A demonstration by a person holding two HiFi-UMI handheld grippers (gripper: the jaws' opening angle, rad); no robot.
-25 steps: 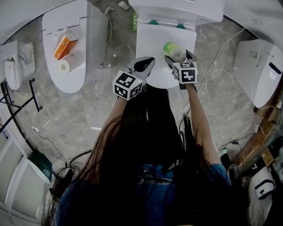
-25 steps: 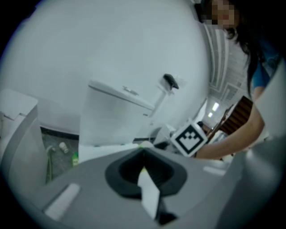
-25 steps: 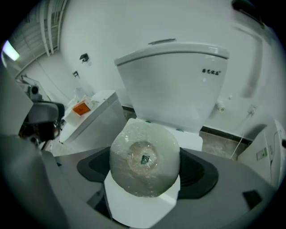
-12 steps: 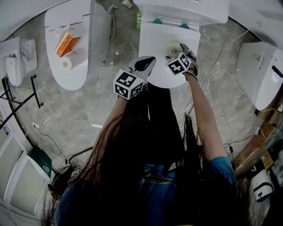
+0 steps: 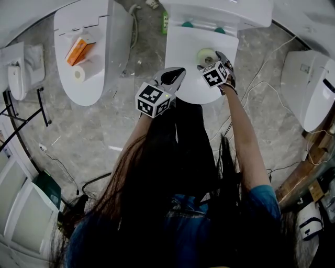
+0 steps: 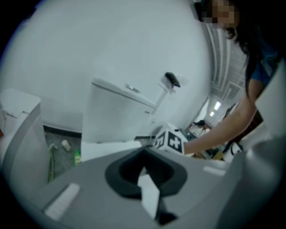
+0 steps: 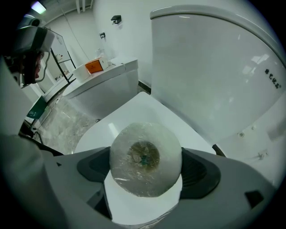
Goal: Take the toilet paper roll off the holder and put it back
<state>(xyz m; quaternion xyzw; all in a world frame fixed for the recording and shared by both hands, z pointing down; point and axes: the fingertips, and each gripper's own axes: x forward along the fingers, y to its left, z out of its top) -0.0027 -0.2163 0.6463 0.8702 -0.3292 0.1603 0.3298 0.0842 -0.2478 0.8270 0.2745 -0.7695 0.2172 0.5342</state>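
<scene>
Your right gripper (image 7: 147, 175) is clamped on the toilet paper roll (image 7: 145, 157). The roll sits squarely between the two dark pads (image 7: 202, 172), touching one on each side. You see it end-on in the right gripper view. Its round face is wrapped in clear film and its core lies at the centre, directly ahead of the camera.

In the head view the roll is over the closed white toilet lid (image 5: 184, 49), toward the right of the lid and in front of the tank (image 5: 220, 11). Whether it touches the lid cannot be told. Your right arm reaches forward to it, with the marker cube (image 5: 217, 74) behind the roll.

Your left gripper (image 6: 144, 172) has its jaws together with nothing between them. It is held at the near left edge of the same lid, well apart from the roll.

On the neighbouring toilet (image 5: 107, 31) to your left lie an orange box (image 5: 77, 51) and a second paper roll (image 5: 78, 74). They rest close beside each other on its lid.
</scene>
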